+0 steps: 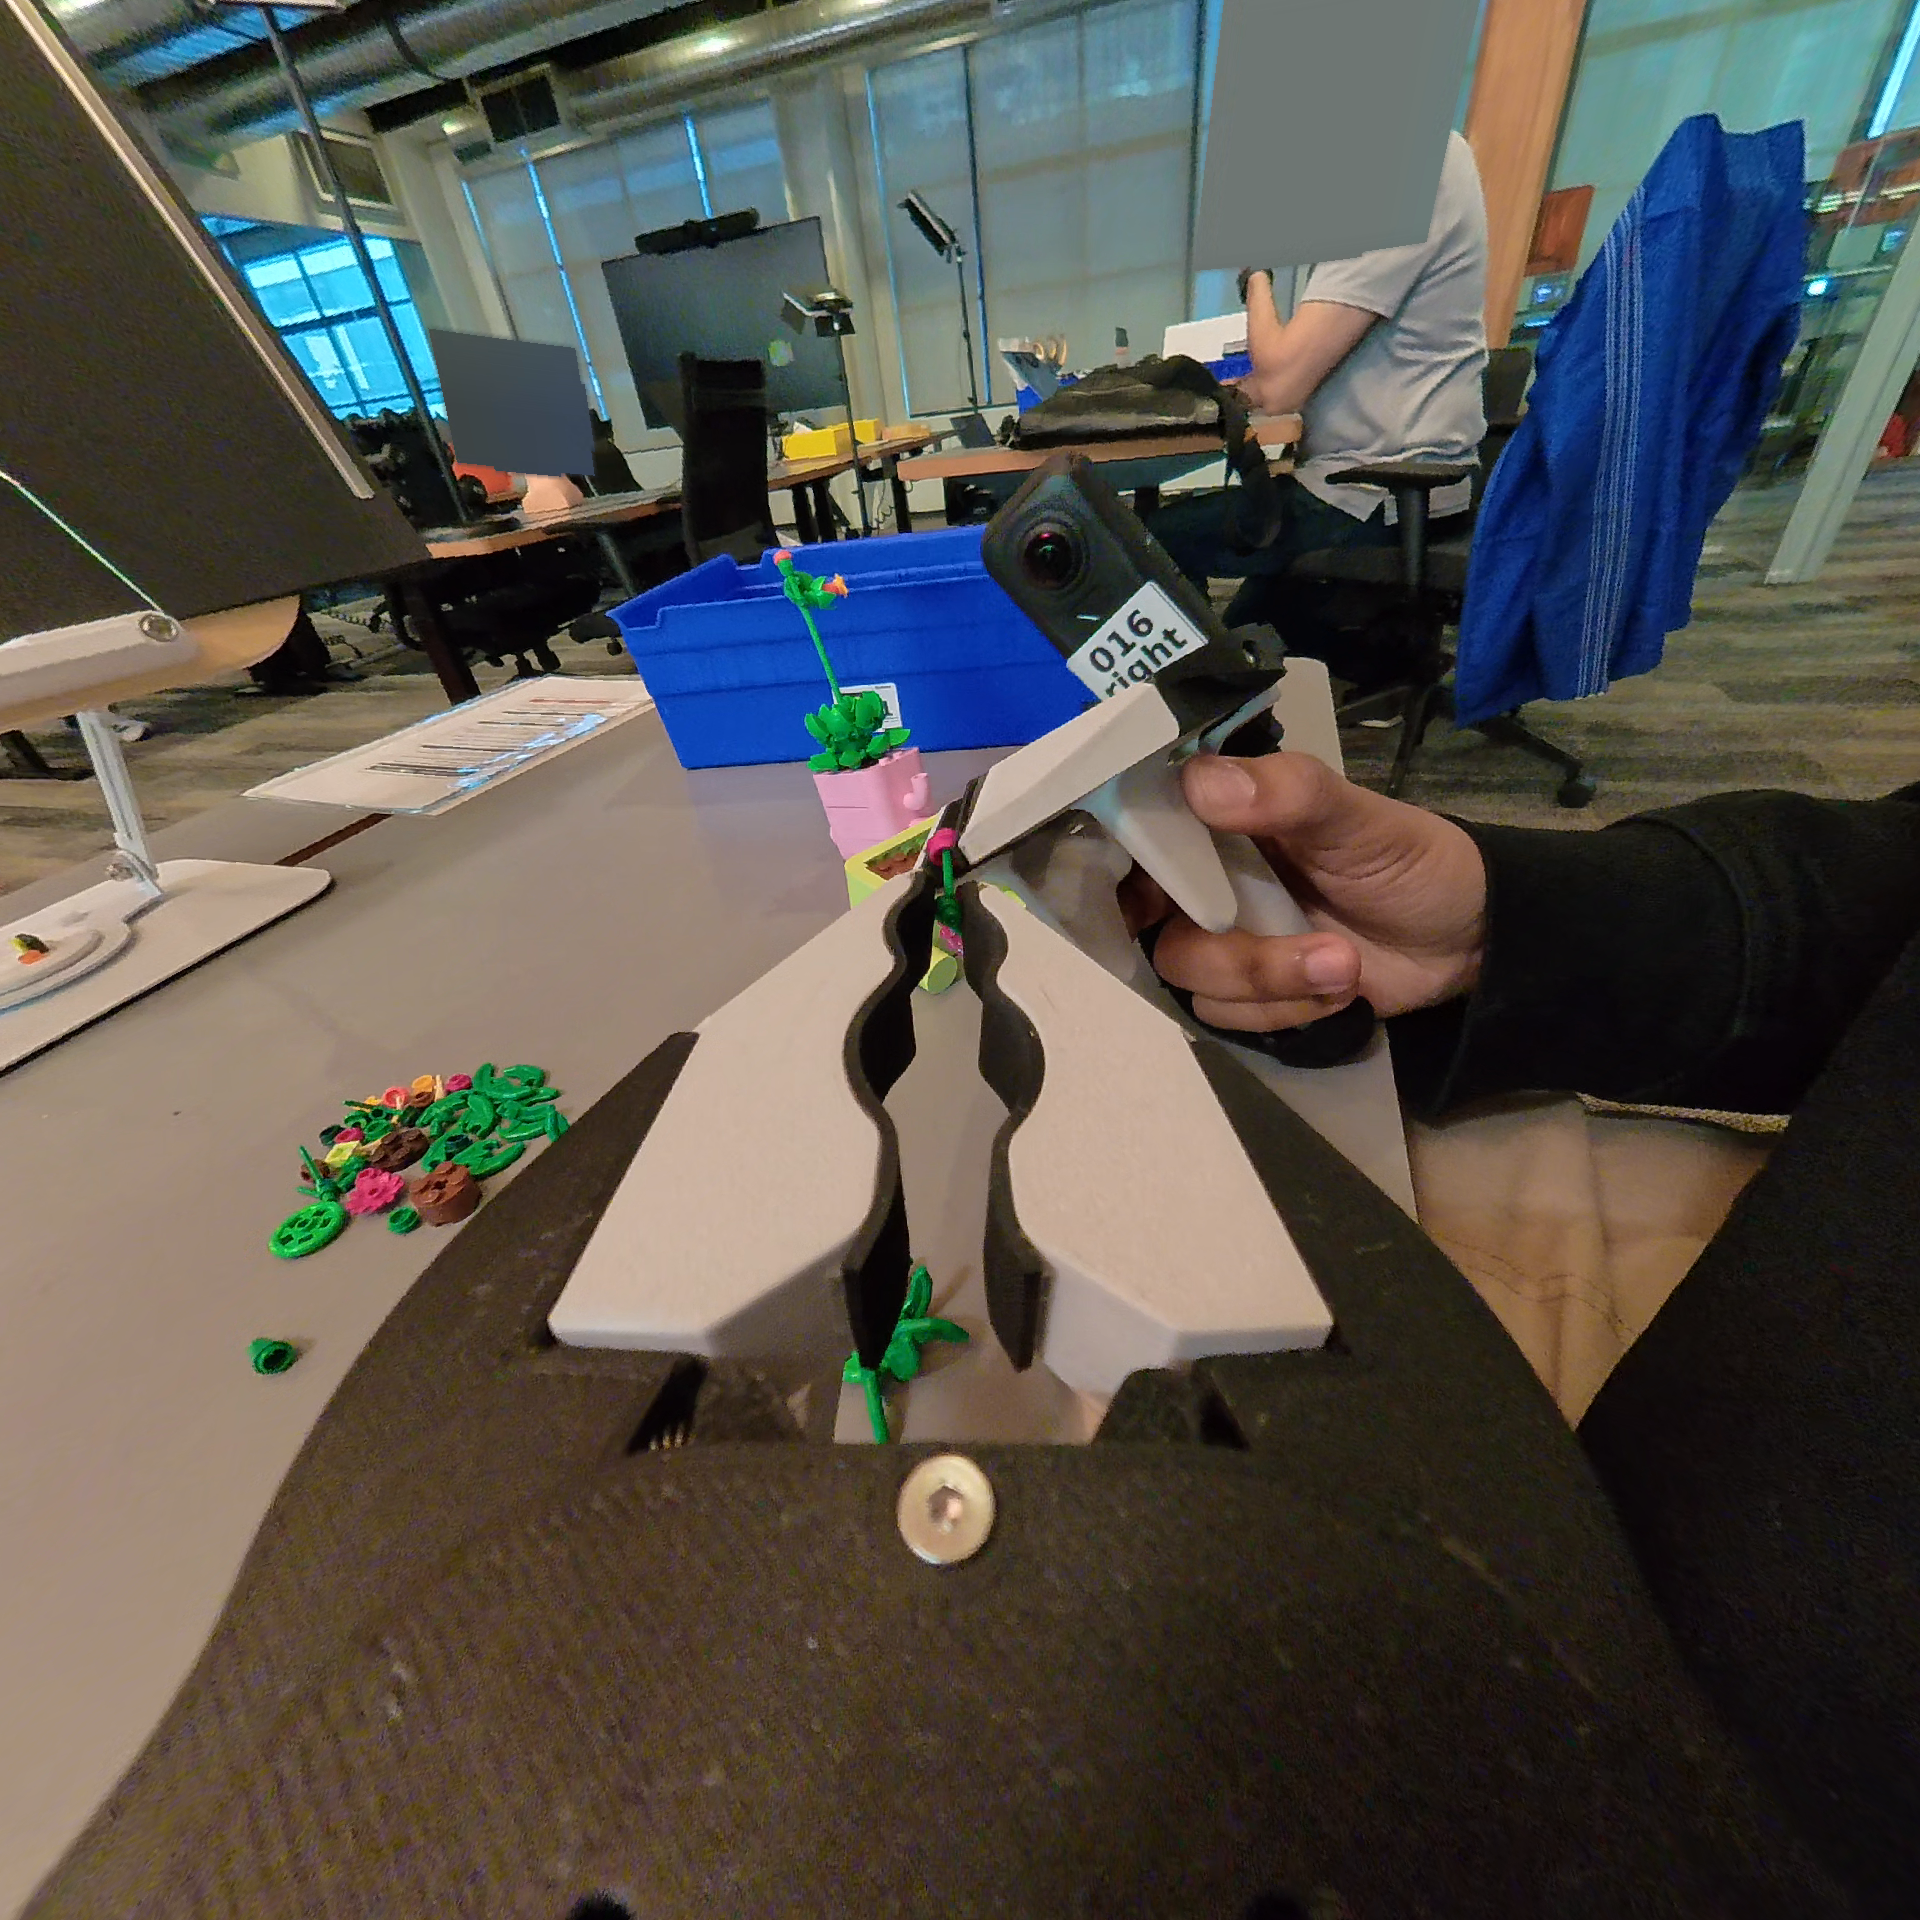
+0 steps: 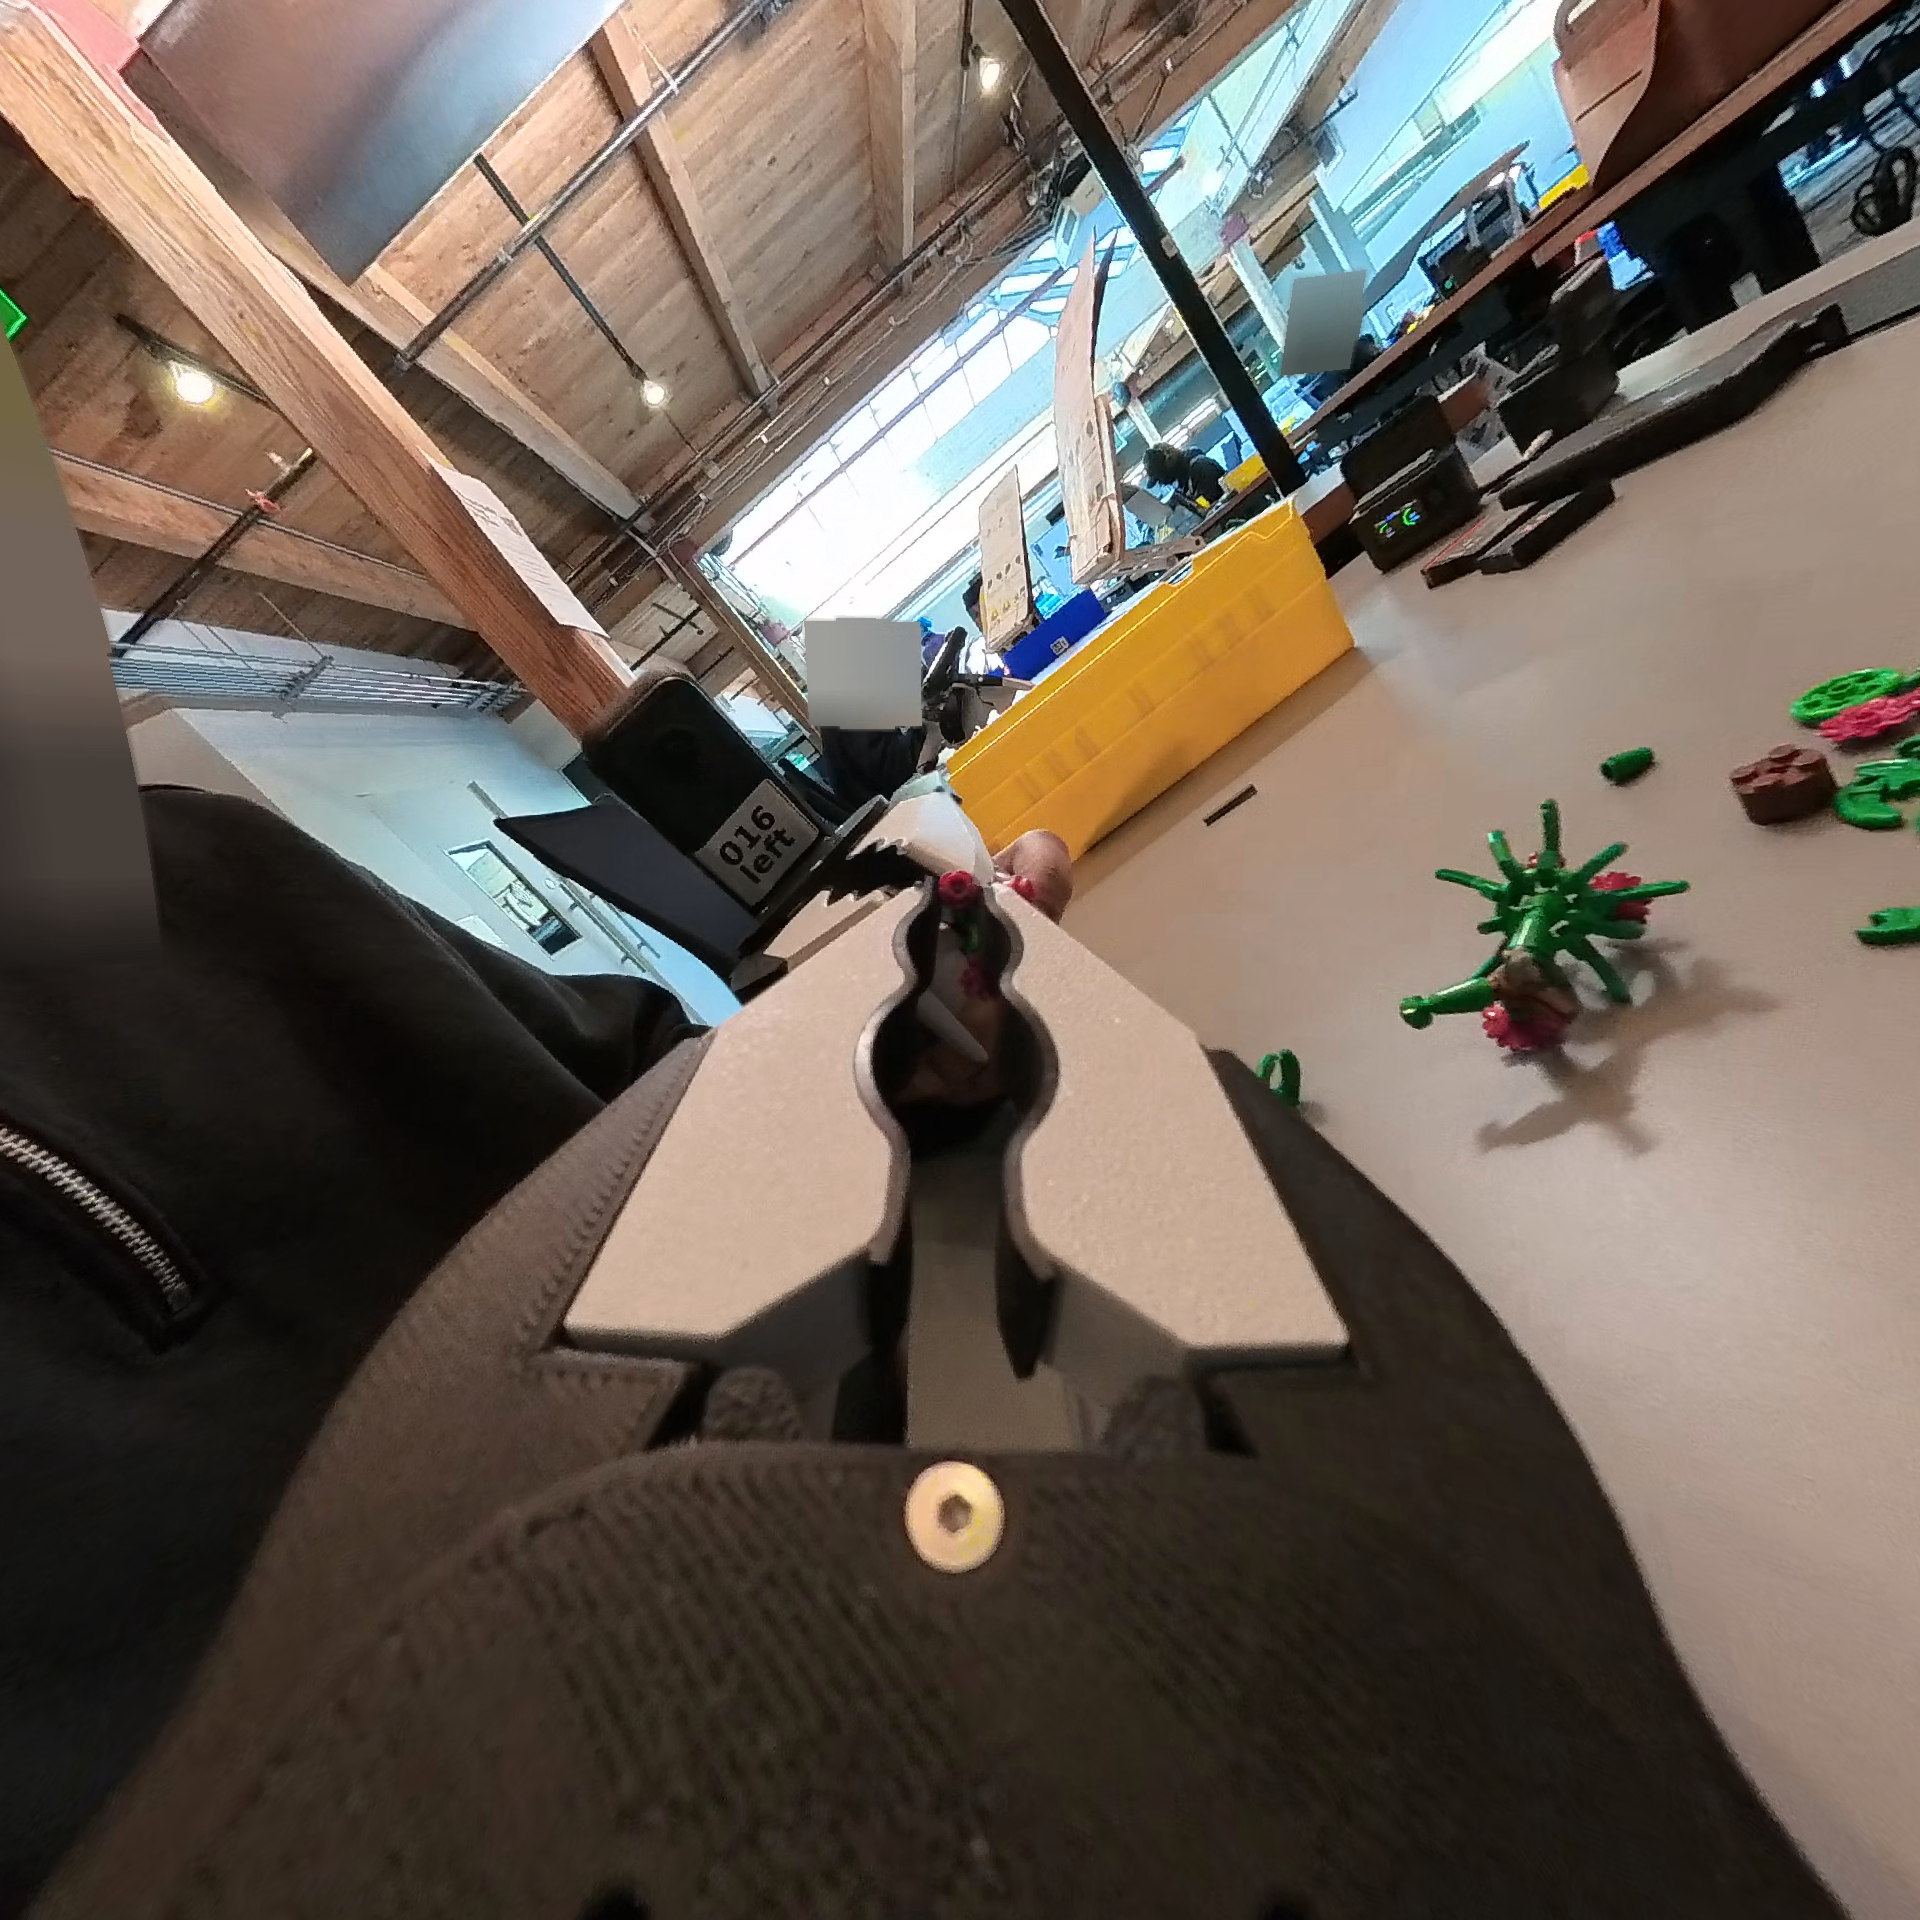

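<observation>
My left gripper [image 1: 940,896] is shut on a thin green toy stem [image 1: 948,883] with a pink bud [image 1: 941,844] at its top. The stem's leafy lower end [image 1: 906,1340] shows between the finger bases. My right gripper [image 1: 962,831], held by a hand [image 1: 1340,894], comes in from the right and meets the bud end. In the right wrist view my right gripper [image 2: 961,899] is shut on the same stem [image 2: 971,930] at the pink bud [image 2: 956,885], with the left gripper [image 2: 894,862] just beyond. Both are held above the grey table [image 1: 520,935].
A pink pot with a tall green plant [image 1: 868,795] and a lime pot [image 1: 883,860] stand behind the tips. Around are a blue bin [image 1: 831,644], a pile of small toy pieces [image 1: 436,1143], a lamp base [image 1: 156,914], a yellow bin [image 2: 1153,686] and a spiky green plant piece [image 2: 1548,935]. Both grippers' tips are close together, under 4 cm apart. Left tips and right tips are each some 12 cm from the spiky green plant piece [image 2: 1548,935].
</observation>
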The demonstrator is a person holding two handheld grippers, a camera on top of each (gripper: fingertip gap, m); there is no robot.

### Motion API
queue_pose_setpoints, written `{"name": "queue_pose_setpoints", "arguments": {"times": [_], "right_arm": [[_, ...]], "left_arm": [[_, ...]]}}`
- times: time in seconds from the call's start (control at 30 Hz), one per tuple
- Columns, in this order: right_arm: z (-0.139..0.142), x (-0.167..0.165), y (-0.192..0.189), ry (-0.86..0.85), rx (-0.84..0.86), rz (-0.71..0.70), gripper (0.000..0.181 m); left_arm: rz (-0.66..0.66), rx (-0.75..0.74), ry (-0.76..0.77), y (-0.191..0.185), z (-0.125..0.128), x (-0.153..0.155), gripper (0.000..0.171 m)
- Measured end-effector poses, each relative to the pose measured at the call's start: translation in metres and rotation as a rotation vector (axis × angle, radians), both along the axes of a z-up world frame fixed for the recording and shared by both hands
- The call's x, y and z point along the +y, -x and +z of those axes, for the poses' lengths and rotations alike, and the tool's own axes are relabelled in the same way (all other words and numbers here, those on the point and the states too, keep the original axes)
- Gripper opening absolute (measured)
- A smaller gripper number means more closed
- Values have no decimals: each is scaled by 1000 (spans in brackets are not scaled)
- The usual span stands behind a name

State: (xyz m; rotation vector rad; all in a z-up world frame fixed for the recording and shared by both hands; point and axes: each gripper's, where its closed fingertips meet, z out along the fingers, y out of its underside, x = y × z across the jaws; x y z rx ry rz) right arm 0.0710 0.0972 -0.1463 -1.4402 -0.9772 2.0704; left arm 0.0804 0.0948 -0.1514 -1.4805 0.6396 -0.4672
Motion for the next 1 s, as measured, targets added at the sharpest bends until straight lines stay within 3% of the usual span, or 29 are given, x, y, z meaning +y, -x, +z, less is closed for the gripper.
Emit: {"name": "queue_pose_setpoints", "arguments": {"times": [0.4, 0.63, 1.0], "right_arm": [[1, 1, 0, 1, 9, -15, 4], [1, 3, 0, -42, -1, -63, 4], [-4, 0, 2, -270, -76, -135, 5]], "left_arm": [[-11, -46, 40, 1, 3, 0, 0], [26, 32, -14, 1, 6, -1, 2], [4, 128, 73, 1, -7, -1, 0]]}}
